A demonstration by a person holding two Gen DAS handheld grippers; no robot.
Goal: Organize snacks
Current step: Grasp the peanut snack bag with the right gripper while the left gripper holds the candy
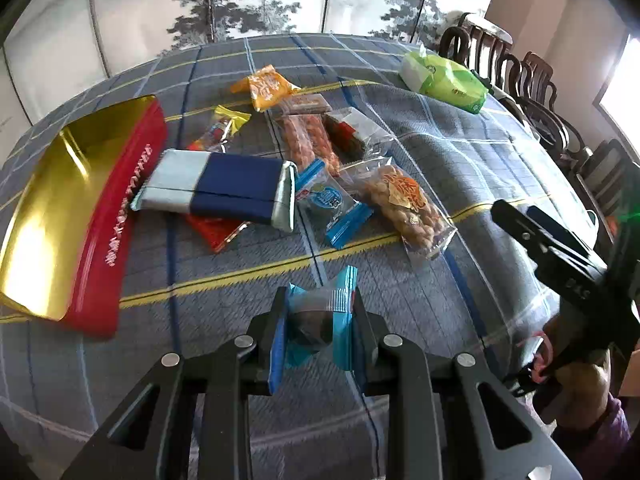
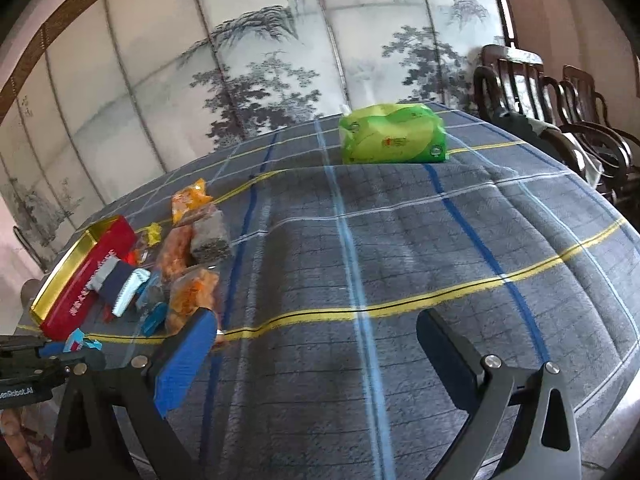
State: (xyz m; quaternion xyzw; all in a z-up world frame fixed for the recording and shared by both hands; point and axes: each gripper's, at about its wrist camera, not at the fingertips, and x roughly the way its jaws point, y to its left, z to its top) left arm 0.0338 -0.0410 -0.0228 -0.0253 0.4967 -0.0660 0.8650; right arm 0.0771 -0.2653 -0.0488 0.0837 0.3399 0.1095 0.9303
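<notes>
Left wrist view: left gripper (image 1: 320,328) clamped on a small blue-edged clear snack packet (image 1: 318,312), held just above the plaid tablecloth (image 1: 460,168), judged ready for carrying to the open red tin with gold lining (image 1: 80,216); remaining wrapped snacks (image 1: 316,172) are heaped just beside the tin

Right wrist view: right gripper (image 2: 316,354) jaws wide apart, nothing between; a green plastic tissue pack (image 2: 392,134) stands well apart; the tin's upright wall shows better here

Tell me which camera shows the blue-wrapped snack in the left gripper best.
Left wrist view: the blue-wrapped snack sits centred and close, pinched between the left gripper pads. The right wrist view catches it only small at the left edge, partly hidden.
</notes>
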